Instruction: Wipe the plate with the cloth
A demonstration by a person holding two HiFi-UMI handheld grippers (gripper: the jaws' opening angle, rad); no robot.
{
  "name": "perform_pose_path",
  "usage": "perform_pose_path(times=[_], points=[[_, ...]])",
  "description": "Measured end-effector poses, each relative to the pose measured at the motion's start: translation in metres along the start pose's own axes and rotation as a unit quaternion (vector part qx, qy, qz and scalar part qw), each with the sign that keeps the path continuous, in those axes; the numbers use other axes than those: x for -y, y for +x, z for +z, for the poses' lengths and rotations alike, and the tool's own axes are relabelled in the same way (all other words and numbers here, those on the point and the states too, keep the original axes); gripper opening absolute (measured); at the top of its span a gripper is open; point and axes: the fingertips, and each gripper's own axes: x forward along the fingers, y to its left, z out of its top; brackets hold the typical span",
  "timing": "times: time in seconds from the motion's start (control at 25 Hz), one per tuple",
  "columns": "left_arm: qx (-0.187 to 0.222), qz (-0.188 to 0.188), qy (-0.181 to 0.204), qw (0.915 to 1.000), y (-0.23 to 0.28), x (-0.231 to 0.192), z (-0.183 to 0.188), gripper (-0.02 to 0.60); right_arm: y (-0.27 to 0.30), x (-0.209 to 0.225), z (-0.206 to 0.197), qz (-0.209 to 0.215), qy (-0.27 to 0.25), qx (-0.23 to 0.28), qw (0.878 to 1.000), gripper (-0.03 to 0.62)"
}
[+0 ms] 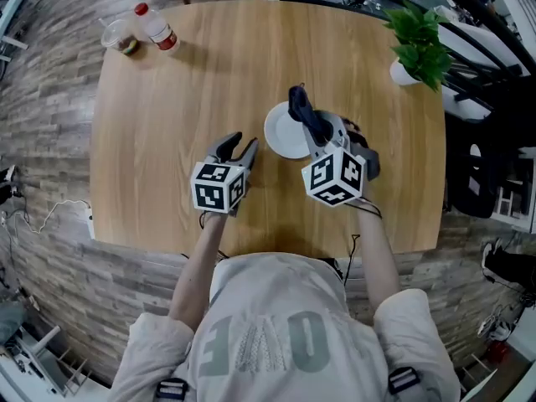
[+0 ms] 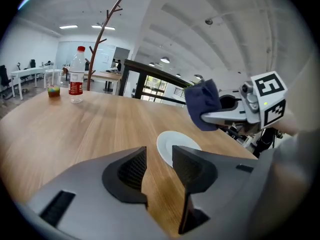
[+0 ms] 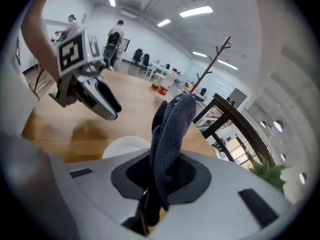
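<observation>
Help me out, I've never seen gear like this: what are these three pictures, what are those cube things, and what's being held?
No robot here: a person holds a two-jaw gripper in each hand, and the patterned cubes are part of them. One picture comes from a camera on the person's head, looking down. The other two come from cameras riding on the grippers, looking along their jaws. On the wooden table stand a white plate, a bottle, a cup and a potted plant. The right gripper pinches a dark blue cloth, raised near the plate. The left gripper is open and empty, beside the plate.
</observation>
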Motion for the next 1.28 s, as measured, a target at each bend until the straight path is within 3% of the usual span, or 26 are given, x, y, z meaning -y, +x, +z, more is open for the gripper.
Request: perform_pose_path(times=[0.24,0.4,0.72,1.28], points=[[-0.006,0.014,-0.020,0.9997,-0.003,-0.017,-0.008,0.158,0.058,-0.024,0.005,0.052,-0.129,-0.066,0.988,0.061],[-0.013,0.020,-0.036,0.9991,-0.004,-0.024,-0.019,0.158,0.083,-0.038,0.008,0.078,-0.181,-0.090,0.976,0.061],[-0.035,0.016,-0.034,0.9987,0.004,-0.026,-0.040,0.158,0.101,-0.062,0.006,0.117,-0.211,-0.108,0.964,0.061],[-0.029,0.021,-0.020,0.9992,-0.004,-0.037,-0.036,0.158,0.078,-0.102,0.008,0.148,-0.203,-0.100,0.963,0.061]])
